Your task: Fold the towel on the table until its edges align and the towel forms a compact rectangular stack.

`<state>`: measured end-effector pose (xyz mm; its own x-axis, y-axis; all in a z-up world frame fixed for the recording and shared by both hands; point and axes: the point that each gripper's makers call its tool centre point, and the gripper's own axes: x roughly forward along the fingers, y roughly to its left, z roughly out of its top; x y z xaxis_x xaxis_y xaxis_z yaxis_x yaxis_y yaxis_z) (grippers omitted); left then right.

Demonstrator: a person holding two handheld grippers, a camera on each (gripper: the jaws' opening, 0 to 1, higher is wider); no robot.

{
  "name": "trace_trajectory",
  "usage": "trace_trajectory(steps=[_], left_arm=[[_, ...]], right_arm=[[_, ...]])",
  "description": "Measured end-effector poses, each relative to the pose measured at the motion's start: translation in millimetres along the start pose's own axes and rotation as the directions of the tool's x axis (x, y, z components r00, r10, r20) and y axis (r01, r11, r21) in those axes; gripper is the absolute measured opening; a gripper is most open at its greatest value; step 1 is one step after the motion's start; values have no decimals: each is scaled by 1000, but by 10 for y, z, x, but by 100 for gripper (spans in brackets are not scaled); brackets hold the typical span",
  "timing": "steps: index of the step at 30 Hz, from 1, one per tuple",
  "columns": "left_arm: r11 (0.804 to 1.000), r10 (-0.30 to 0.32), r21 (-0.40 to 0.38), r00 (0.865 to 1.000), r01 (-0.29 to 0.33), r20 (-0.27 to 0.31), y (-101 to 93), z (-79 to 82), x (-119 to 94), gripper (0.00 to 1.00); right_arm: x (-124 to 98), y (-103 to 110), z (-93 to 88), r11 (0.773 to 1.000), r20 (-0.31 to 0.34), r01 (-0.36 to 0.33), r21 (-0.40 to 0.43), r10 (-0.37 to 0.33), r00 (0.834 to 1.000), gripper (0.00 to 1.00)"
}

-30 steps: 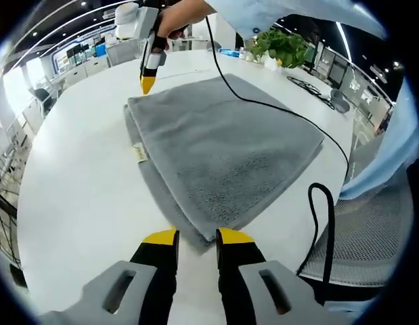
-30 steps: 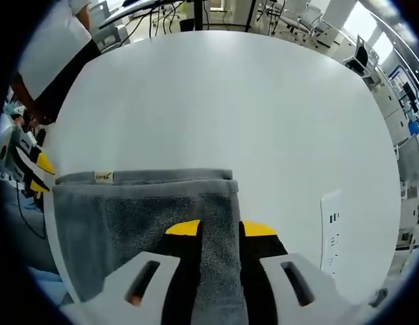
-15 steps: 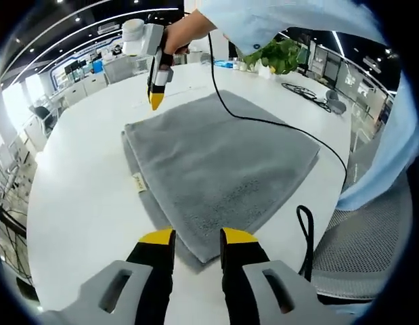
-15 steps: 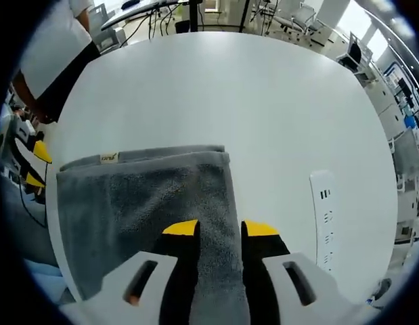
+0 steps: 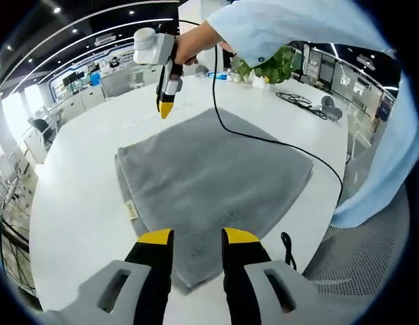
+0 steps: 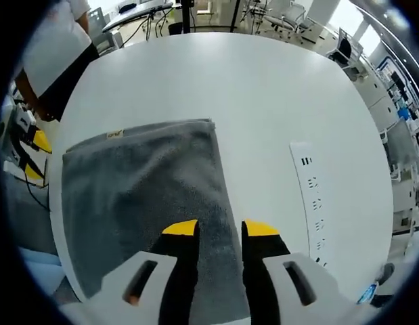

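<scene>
In the left gripper view, the left gripper [image 5: 193,235] hangs over the near corner of the grey towel [image 5: 209,179], its yellow-tipped jaws a narrow gap apart with nothing between them. The towel lies folded on the white table [image 5: 74,196], a lower layer peeping out along the left edge where a small label [image 5: 130,210] sits. At the far corner the right gripper [image 5: 166,108], held by a hand [image 5: 193,46], points its tip down just above the cloth; from here I cannot tell how far its jaws are parted. A black cable [image 5: 277,143] trails from it across the towel and over the table's edge. A potted plant [image 5: 263,66] stands at the far side. In the right gripper view, the right gripper [image 6: 220,229] hovers above the towel [image 6: 141,183] with its jaws slightly apart and empty; the towel's right edge runs under them. The label [image 6: 115,134] shows at the far corner, the left gripper [image 6: 33,156] at the left, and a white power strip [image 6: 311,203] lies on the bare table [image 6: 229,81] well apart from the cloth. The towel looks soft, limp and light, likely to sag and drag when lifted, so I judge that it is best pinched at two corners of one edge, through both layers, so the fold carries over evenly.
</scene>
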<state>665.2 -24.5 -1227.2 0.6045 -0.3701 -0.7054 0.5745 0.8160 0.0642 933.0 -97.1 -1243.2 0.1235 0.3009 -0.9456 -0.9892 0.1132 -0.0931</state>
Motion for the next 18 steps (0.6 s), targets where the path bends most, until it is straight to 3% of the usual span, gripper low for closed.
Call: trace_trajectory(steps=[12, 18], left_arm=[[998, -40, 51, 999, 39, 20, -328, 320, 202, 29], [997, -52, 66, 998, 49, 35, -480, 480, 275, 29]], right_arm=[[-230, -295, -624, 998, -16, 24, 50, -23, 1000, 23], [-329, -311, -847, 997, -17, 27, 66, -26, 1000, 23]])
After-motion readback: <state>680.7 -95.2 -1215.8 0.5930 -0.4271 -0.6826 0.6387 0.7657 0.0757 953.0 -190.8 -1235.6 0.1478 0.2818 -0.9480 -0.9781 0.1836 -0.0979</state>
